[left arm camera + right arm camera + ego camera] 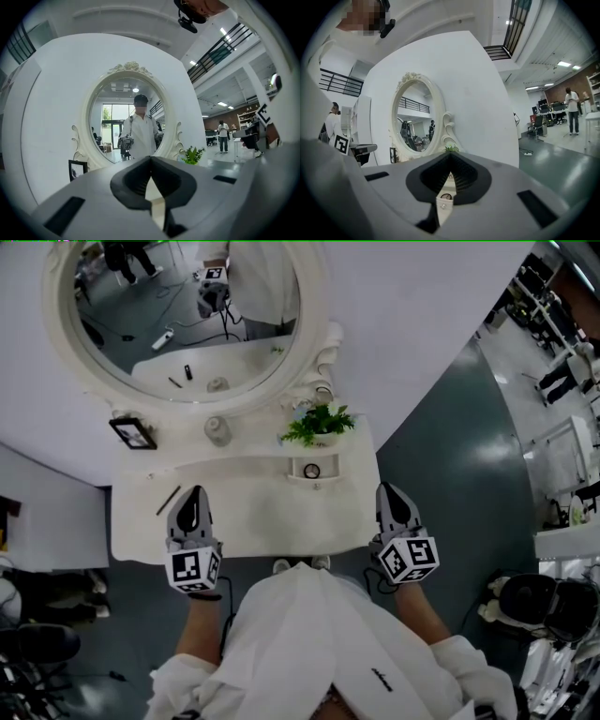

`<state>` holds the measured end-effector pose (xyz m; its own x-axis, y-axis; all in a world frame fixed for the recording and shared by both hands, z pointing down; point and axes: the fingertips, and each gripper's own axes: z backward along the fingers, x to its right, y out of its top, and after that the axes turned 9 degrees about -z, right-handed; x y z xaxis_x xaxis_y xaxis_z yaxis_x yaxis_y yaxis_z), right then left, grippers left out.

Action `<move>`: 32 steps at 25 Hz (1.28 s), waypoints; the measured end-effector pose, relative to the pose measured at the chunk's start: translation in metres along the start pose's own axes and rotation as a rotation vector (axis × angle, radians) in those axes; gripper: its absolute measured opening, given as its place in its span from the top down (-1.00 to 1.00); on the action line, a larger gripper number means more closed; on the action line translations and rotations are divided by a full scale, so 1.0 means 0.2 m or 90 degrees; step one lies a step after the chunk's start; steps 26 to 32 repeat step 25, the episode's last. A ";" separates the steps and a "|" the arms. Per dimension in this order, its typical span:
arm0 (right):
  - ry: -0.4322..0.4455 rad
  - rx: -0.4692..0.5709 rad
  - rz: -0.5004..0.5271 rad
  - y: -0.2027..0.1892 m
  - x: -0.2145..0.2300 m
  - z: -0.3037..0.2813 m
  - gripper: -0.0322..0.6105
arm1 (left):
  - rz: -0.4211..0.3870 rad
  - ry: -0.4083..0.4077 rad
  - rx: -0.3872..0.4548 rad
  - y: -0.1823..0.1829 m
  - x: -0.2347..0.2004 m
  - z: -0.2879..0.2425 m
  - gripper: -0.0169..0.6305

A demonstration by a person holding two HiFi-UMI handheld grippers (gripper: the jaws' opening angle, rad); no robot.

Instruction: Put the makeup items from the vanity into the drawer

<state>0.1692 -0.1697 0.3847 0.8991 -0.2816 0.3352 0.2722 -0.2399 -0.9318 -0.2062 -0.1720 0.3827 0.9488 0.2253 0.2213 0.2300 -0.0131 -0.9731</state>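
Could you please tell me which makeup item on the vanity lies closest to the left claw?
The thin dark stick lying flat beside the left claw; the jar by the mirror and the round item in the small tray sit farther away.

Bare vanity top (244,507) at front; plant (319,422), jar (217,431) and picture frame (133,433) along the back by the mirror (187,324)

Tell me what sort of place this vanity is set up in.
Probably an open lab or office hall, not a bedroom: the white vanity stands on a polished grey floor, with desks and people beyond, and a railed upper gallery overhead.
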 end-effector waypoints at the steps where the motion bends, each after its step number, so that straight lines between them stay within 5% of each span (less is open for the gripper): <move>1: 0.000 0.000 0.000 0.00 0.00 0.00 0.85 | 0.001 0.000 0.000 0.00 0.00 0.00 0.86; 32: 0.010 -0.009 -0.009 -0.02 0.00 -0.02 0.85 | 0.011 -0.013 -0.008 0.00 0.04 -0.05 0.86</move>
